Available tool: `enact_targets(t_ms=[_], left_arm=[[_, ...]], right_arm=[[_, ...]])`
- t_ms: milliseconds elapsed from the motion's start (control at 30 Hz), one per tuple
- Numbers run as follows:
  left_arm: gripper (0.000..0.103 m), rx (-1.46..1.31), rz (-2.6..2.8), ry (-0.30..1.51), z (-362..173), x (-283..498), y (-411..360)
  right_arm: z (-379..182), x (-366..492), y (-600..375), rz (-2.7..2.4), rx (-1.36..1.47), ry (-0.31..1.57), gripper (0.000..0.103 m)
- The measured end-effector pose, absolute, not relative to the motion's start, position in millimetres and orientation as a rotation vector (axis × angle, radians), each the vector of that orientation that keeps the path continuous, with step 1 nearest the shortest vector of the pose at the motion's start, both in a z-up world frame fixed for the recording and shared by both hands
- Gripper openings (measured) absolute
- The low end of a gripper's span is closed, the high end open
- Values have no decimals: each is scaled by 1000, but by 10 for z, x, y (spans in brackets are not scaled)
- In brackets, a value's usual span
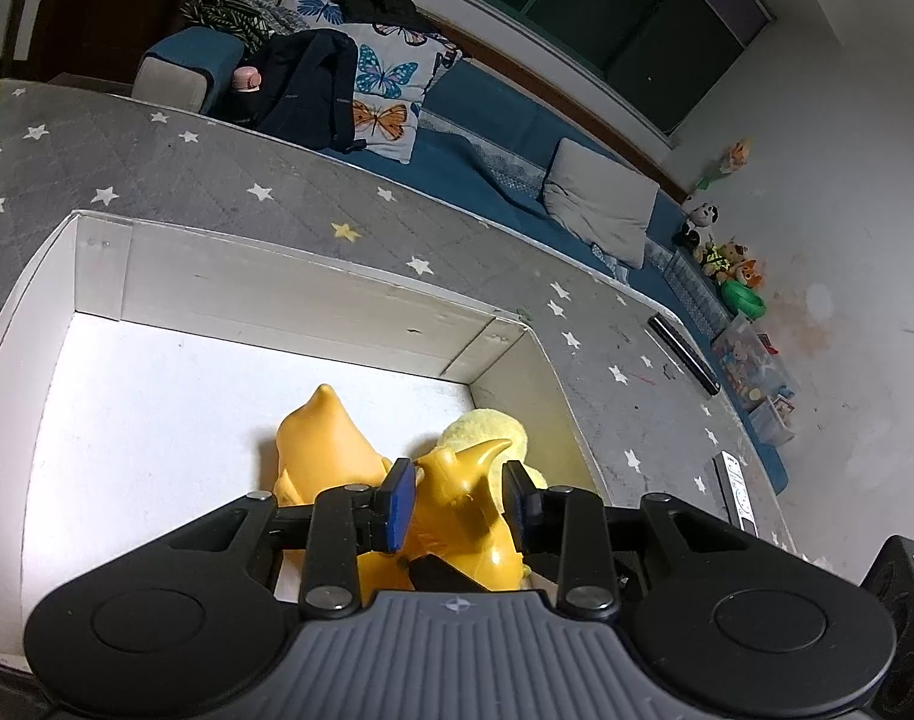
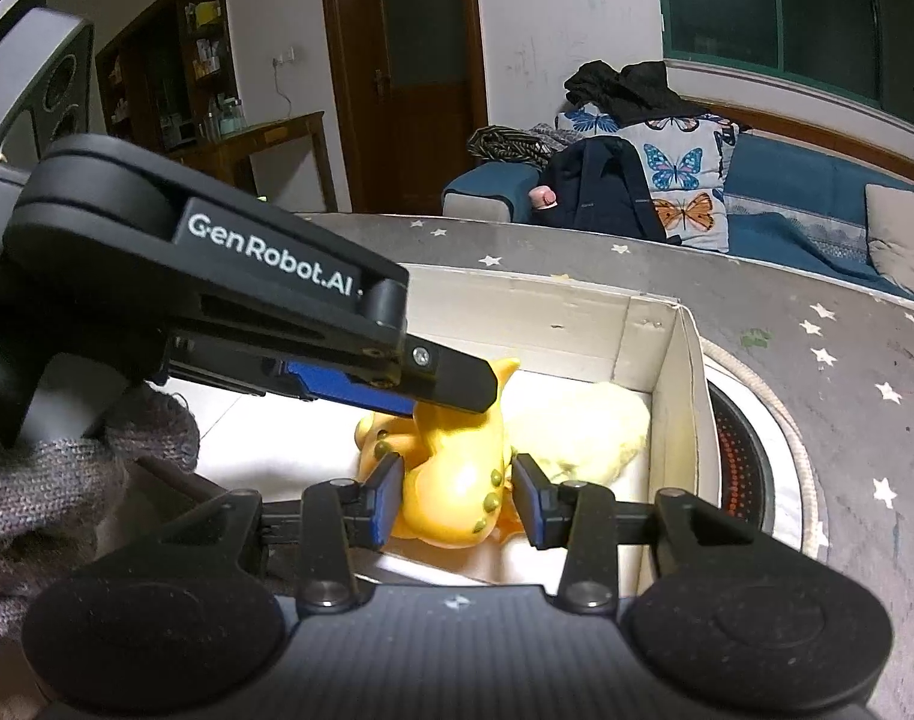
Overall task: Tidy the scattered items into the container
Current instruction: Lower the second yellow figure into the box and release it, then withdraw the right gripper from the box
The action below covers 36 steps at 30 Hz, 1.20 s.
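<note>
Your left wrist view looks down, close in, over the white box point(image 1: 288, 294) toward the far sofa point(image 1: 487, 138); your right wrist view sits just as near, facing the same box point(image 2: 577, 312), the left claw point(image 2: 396, 384) crossing it

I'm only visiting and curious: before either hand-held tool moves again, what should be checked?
1. Orange plastic toy with green spots inside the white cardboard box: ok.
2. Pale yellow plush toy inside the box: ok.
3. Right gripper free of the toy: cannot tell; its jaws sit close on either side.
4. Left gripper free: cannot tell; orange plastic lies between its jaws.
5. Room between the two grippers: not ok; both crowd over the same toy.
6. Nothing left outside: not ok; a slim black bar lies on the grey star-patterned table cover.
</note>
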<state>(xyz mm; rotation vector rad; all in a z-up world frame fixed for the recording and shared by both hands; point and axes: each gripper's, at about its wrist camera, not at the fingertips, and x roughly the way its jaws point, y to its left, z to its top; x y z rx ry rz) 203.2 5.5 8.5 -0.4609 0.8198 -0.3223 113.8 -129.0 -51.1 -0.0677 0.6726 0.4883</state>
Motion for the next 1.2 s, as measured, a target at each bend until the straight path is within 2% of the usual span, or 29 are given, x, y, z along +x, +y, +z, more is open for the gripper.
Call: enact_targets(t_ms=[133,200,500,633,833,967,1100,1200], left_arm=[[34,-451,-323,810,117,1990,53],[34,-449,-323,807,129,1969,52],[34,-437,-332,793,174,1849,45],[34,-426,-341,777,222,1742,35],[34,-391,-355,759,262,1529,-15],[34,-375,-368,756,251,1381,-45],[34,-355,-371,756,227,1240,-80],[34,-342,-376,762,194,1148,-113]], right_arm=[[-505,1122,-1309,484,-58,674,41],[-491,1096,-1319,482,-56,667,46],[-417,954,-1390,468,-52,636,47],[-359,820,-1449,456,-58,609,52],[-300,569,-1538,450,-72,583,54],[-296,381,-1584,444,-74,575,63],[-315,185,-1627,430,-84,570,64],[-348,72,-1660,415,-85,576,69]])
